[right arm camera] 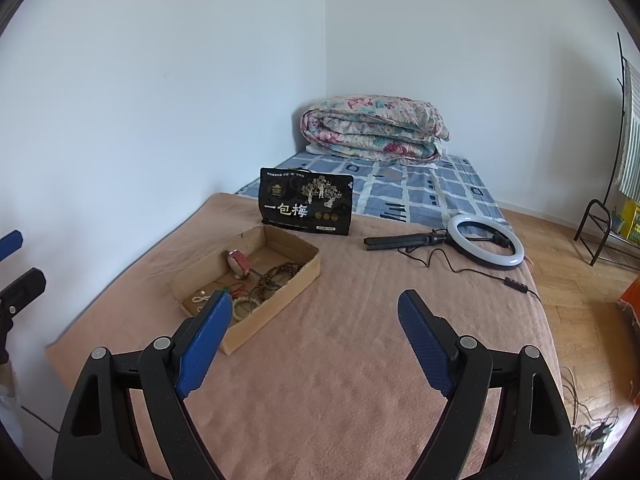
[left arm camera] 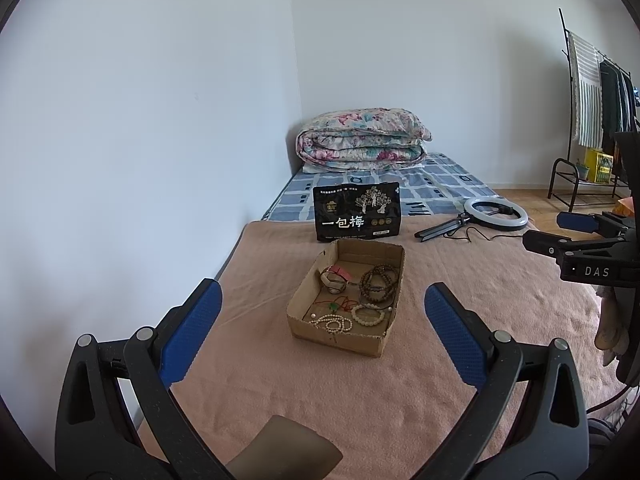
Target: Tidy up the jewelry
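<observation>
An open cardboard box (left arm camera: 374, 345) (right arm camera: 298, 280) sits on the pink blanket. In it lie a watch with a pink strap (left arm camera: 334, 280) (right arm camera: 239, 265), a dark wooden bead string (left arm camera: 379, 284) (right arm camera: 276, 276), a pale bead bracelet (left arm camera: 368, 315) (right arm camera: 243, 307), a white pearl string (left arm camera: 332, 324) (right arm camera: 199, 300) and a red cord with a green stone (left arm camera: 338, 304). My left gripper (left arm camera: 322, 312) is open and empty, just short of the box. My right gripper (right arm camera: 316, 320) is open and empty, right of the box; it also shows in the left wrist view (left arm camera: 548, 232).
A black snack bag (left arm camera: 357, 212) (right arm camera: 306, 207) stands behind the box. A ring light on a folded tripod (left arm camera: 494, 214) (right arm camera: 484, 245) lies at the right with its cable. A folded floral quilt (left arm camera: 362, 140) (right arm camera: 374, 128) sits at the far end. The wall is on the left.
</observation>
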A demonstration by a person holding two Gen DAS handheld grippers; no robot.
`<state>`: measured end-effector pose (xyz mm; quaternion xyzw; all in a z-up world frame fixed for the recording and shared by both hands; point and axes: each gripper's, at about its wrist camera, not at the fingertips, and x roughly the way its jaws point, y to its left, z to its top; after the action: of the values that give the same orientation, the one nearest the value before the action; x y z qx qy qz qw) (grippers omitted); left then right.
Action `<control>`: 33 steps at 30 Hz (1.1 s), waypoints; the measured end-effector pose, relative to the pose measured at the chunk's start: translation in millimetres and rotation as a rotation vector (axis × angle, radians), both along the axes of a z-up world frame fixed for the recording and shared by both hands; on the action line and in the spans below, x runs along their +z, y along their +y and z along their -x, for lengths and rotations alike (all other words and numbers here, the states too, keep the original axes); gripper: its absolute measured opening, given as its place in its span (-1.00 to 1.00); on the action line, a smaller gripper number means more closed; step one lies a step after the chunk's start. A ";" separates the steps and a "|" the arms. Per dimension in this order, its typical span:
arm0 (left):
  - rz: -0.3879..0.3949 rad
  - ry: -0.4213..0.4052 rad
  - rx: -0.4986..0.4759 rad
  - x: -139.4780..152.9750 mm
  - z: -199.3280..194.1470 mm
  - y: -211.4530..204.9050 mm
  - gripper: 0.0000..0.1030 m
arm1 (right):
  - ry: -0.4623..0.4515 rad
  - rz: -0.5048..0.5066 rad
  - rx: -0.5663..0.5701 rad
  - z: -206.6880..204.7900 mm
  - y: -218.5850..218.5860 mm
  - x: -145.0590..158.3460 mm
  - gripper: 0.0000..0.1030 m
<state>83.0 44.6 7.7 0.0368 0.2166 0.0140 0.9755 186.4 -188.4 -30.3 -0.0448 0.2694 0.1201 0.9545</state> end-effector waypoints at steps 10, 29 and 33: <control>-0.002 0.001 -0.005 0.1 -1.8 -0.4 1.00 | 0.002 -0.001 0.000 -0.3 -0.6 -0.2 0.65; -0.002 0.003 -0.001 -1.7 -0.8 2.5 1.00 | 0.008 0.000 -0.002 -3.5 -3.9 -4.1 0.65; 0.001 0.003 0.002 -1.7 -0.6 3.1 1.00 | 0.008 0.001 -0.003 -3.6 -4.3 -4.1 0.65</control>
<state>83.6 47.7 6.0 0.0363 0.2179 0.0149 0.9752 190.1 -192.7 -34.4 -0.0443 0.2733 0.1189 0.9535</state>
